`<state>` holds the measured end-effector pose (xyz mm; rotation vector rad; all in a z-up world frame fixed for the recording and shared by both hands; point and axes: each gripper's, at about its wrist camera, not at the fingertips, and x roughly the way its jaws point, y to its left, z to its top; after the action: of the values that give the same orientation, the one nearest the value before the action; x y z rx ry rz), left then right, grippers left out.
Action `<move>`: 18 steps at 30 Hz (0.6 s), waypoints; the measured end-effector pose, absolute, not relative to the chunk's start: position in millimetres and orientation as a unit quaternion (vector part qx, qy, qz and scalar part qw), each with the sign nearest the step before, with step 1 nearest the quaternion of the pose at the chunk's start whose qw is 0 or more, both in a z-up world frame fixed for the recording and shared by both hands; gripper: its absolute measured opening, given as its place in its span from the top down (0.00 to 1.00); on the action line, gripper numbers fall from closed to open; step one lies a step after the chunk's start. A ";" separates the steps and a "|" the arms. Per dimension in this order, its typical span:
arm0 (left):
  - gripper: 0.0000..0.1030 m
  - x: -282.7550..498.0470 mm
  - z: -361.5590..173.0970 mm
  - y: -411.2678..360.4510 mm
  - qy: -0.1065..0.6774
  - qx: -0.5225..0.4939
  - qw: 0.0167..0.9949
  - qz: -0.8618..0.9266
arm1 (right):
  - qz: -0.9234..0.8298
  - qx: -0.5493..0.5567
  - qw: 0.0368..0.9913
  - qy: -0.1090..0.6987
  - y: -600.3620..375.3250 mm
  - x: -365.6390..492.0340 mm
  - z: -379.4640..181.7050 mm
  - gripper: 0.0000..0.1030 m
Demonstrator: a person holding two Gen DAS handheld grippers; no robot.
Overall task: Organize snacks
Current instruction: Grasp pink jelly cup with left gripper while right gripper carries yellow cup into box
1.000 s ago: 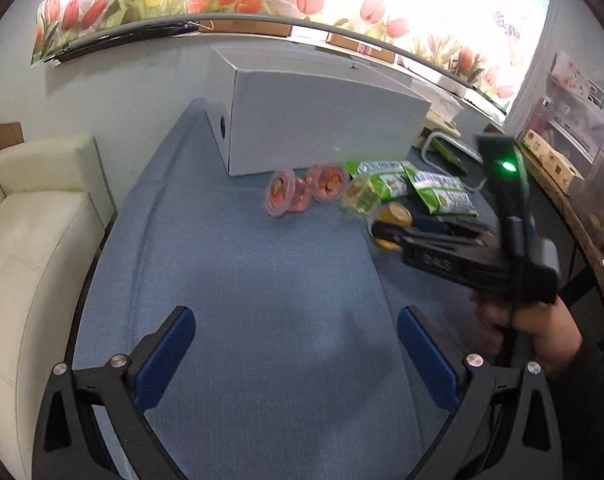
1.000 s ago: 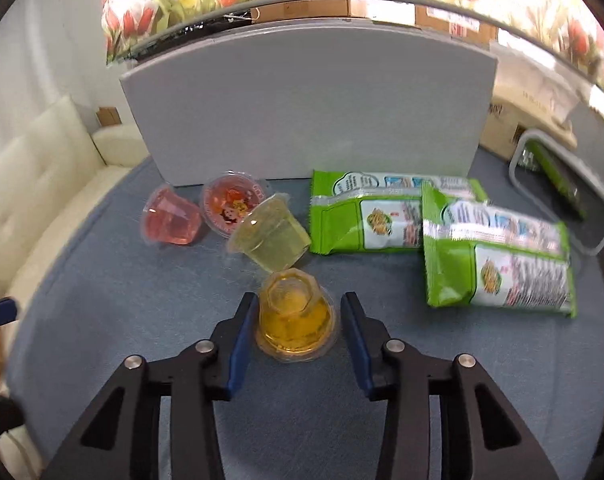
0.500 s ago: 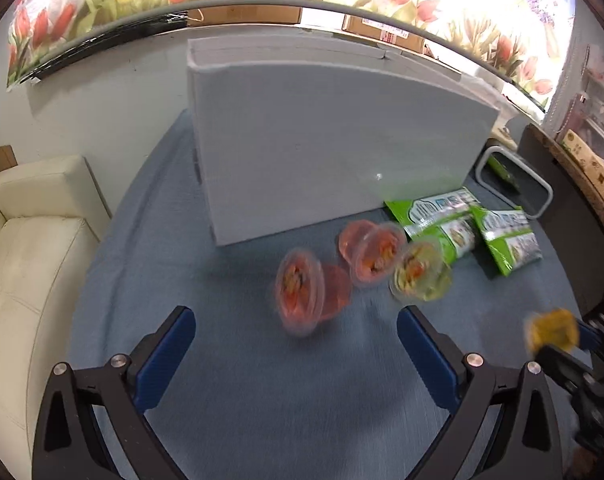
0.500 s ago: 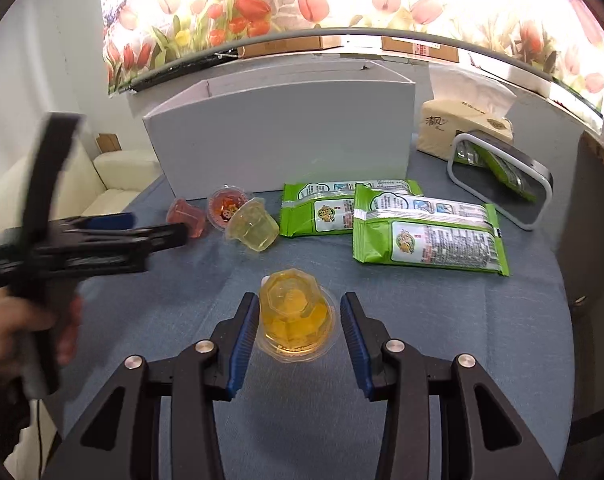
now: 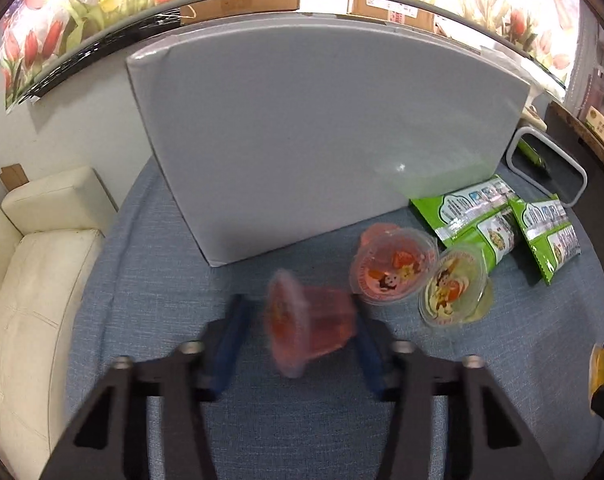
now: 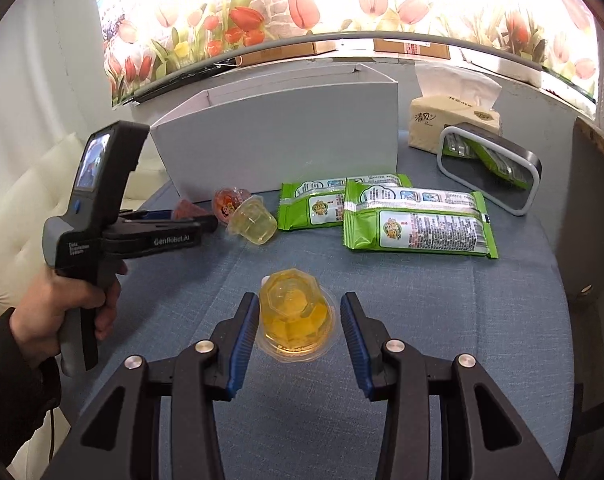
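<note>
My left gripper (image 5: 300,334) is closing around a pink jelly cup (image 5: 308,326) that lies on its side; the fingers are blurred and contact is unclear. A second pink cup (image 5: 390,266) and a pale green cup (image 5: 454,290) lie just right of it. My right gripper (image 6: 298,330) is shut on an orange jelly cup (image 6: 296,316) and holds it over the blue tablecloth (image 6: 462,320). Two green snack packets (image 6: 414,224) lie beyond it. The left gripper also shows in the right wrist view (image 6: 198,222).
A white open-top box (image 6: 278,148) stands at the back of the table. A tissue pack (image 6: 454,120) and a grey-framed mirror (image 6: 490,168) are at the back right. A cream sofa (image 5: 34,280) is left of the table.
My left gripper moved forward to the pink cup and its fingers narrowed around it. My right gripper pulled back and up with the orange cup.
</note>
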<state>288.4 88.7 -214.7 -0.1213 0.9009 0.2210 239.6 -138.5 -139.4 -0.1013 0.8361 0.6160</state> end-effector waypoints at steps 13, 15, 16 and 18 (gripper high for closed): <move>0.68 246.4 -166.1 87.5 0.392 -0.080 0.914 0.074 | 0.298 -0.042 0.871 0.389 -133.6 240.7 -128.6 0.55; 0.68 239.3 -149.5 86.4 0.378 -0.074 0.920 0.070 | 0.300 -0.045 0.873 0.381 -130.5 243.8 -119.8 0.55; 0.68 237.1 -140.3 85.8 0.370 -0.075 0.924 0.064 | 0.301 -0.047 0.876 0.375 -129.0 245.9 -113.7 0.55; 0.68 236.3 -119.3 85.9 0.354 -0.075 0.931 0.057 | 0.304 -0.047 0.881 0.360 -126.2 253.5 -98.5 0.55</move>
<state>236.3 85.9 -119.3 -0.1537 0.7247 0.1165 253.5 -126.2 -98.5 -0.0983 0.7503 0.6328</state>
